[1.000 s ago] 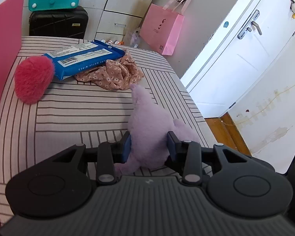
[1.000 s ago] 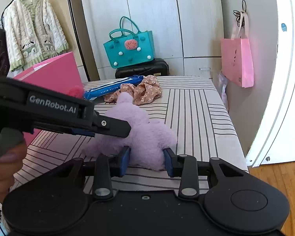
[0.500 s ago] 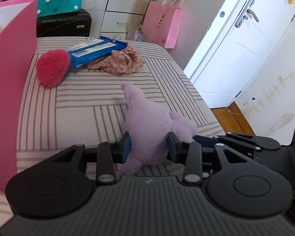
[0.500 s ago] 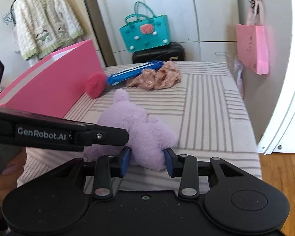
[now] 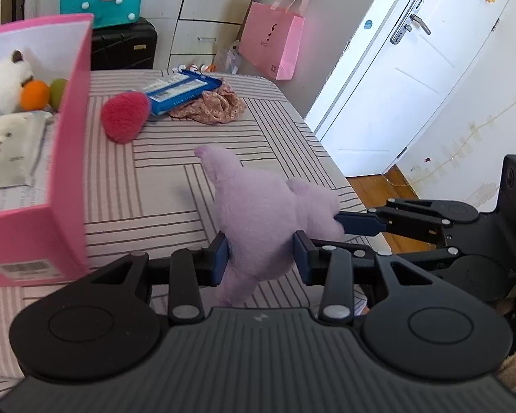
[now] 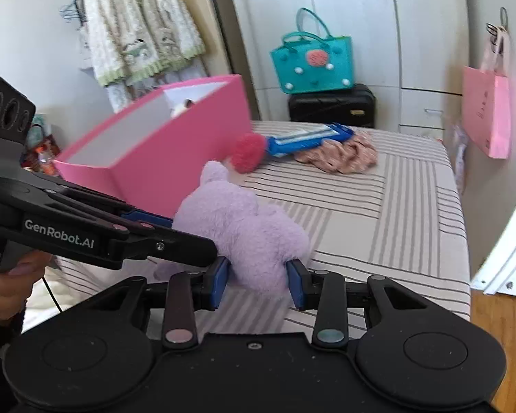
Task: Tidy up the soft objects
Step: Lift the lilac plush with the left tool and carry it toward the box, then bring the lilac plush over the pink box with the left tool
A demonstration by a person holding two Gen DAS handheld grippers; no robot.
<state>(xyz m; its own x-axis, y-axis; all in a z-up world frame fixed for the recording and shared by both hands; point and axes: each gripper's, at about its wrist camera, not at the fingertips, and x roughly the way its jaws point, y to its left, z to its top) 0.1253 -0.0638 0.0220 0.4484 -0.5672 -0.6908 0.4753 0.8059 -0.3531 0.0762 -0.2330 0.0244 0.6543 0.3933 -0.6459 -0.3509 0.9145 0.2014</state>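
A lilac plush toy [image 5: 261, 206] hangs above the striped bed, held from two sides. My left gripper [image 5: 263, 256] is shut on its lower part, blue pads pressed into the fur. My right gripper [image 6: 258, 280] is shut on the same lilac plush toy [image 6: 244, 230] from the other side; its fingers [image 5: 359, 223] show at the right of the left wrist view. To the left stands the pink box [image 5: 70, 158], holding a white plush, an orange ball and a green ball. Further back lie a red fuzzy ball [image 5: 124, 120], a blue wipes pack [image 5: 180, 91] and a floral cloth [image 5: 211, 106].
The striped bed [image 5: 154, 186] ends at the right above a wooden floor and a white door [image 5: 406, 79]. Behind it stand a black suitcase [image 6: 332, 105] with a teal bag [image 6: 314, 63] on top; a pink paper bag [image 6: 488, 113] hangs on the wall. A hand [image 6: 7, 275] holds the left tool.
Both grippers have risen and lifted the lilac plush off the bed. The views have drawn back, so the pink box's inside now shows in the left wrist view.
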